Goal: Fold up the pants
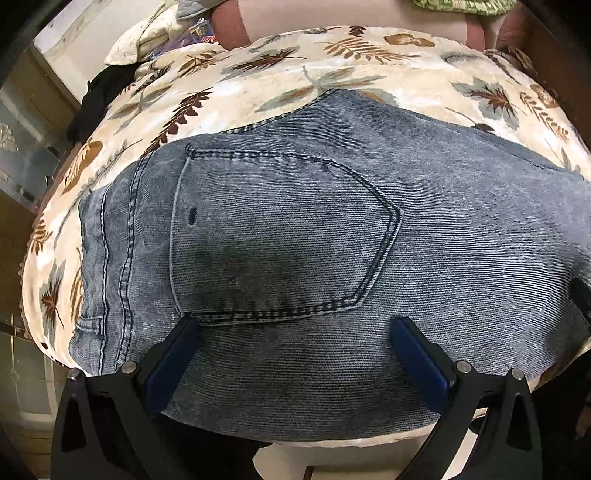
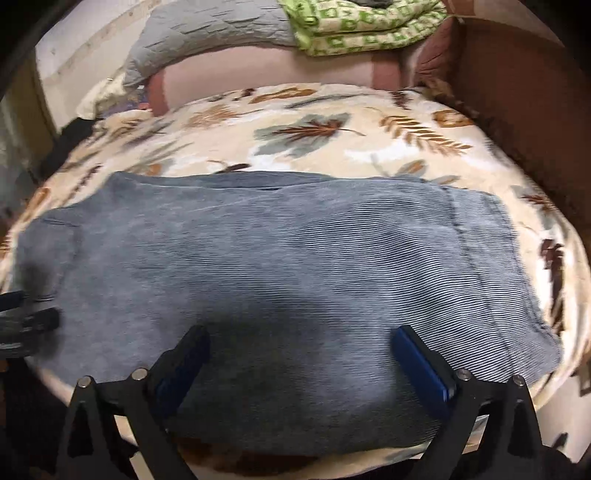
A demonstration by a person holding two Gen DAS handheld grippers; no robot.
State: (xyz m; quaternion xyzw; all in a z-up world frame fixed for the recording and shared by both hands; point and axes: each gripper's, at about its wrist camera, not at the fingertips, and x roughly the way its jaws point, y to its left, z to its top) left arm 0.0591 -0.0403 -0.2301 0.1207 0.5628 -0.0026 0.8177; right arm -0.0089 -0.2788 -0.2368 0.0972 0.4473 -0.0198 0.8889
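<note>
Blue denim pants (image 1: 314, 236) lie flat on a leaf-patterned blanket (image 1: 258, 77), back pocket (image 1: 280, 236) up and waistband at the left. My left gripper (image 1: 295, 332) is open just above the denim, below the pocket, near the front edge. In the right wrist view the pants' legs (image 2: 277, 266) stretch to the right, with the hem at the right end. My right gripper (image 2: 301, 339) is open over the legs near the front edge. The left gripper's tip (image 2: 29, 317) shows at the far left of that view.
The blanket (image 2: 332, 140) covers a cushioned seat with a pink backrest (image 2: 266, 70). A folded green patterned cloth (image 2: 362, 26) and a grey quilted piece (image 2: 207, 33) lie on top behind. A brown armrest (image 2: 517, 110) stands at the right. Dark cloth (image 1: 99, 99) lies at the left.
</note>
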